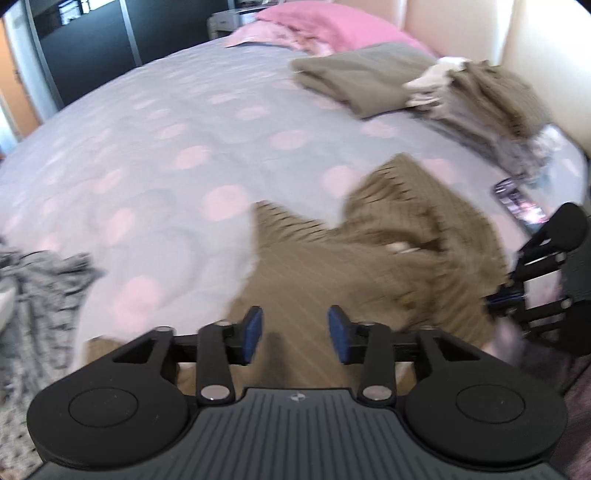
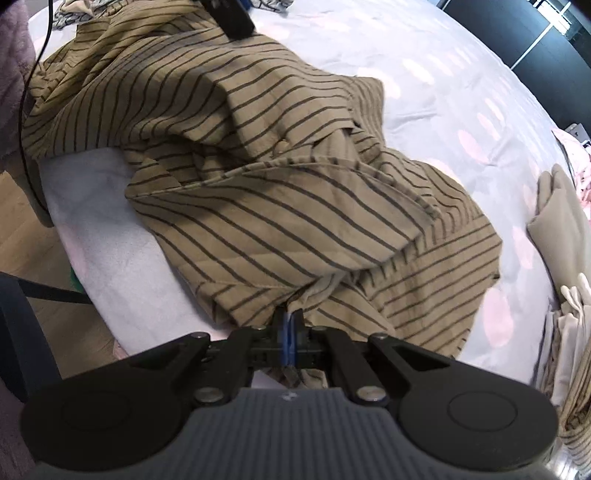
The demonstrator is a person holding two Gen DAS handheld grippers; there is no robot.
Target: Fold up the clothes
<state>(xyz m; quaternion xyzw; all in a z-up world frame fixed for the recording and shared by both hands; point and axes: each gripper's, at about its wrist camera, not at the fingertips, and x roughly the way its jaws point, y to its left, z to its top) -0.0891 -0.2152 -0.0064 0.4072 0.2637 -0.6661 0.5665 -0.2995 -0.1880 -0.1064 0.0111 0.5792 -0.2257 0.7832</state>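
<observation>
A tan shirt with thin dark stripes lies crumpled on the bed near its edge; it also shows in the left wrist view. My right gripper is shut on a fold of the shirt's edge, cloth bunched between its blue pads. It also shows at the right edge of the left wrist view. My left gripper is open and empty, hovering just above the shirt's near part with cloth showing between its blue pads. Its black body shows at the top of the right wrist view.
The bed has a grey cover with pink dots. Folded olive clothes and a rumpled pile lie at the back right, pink pillows behind. A phone lies at right. A grey patterned garment lies at left. Wooden floor lies below the bed edge.
</observation>
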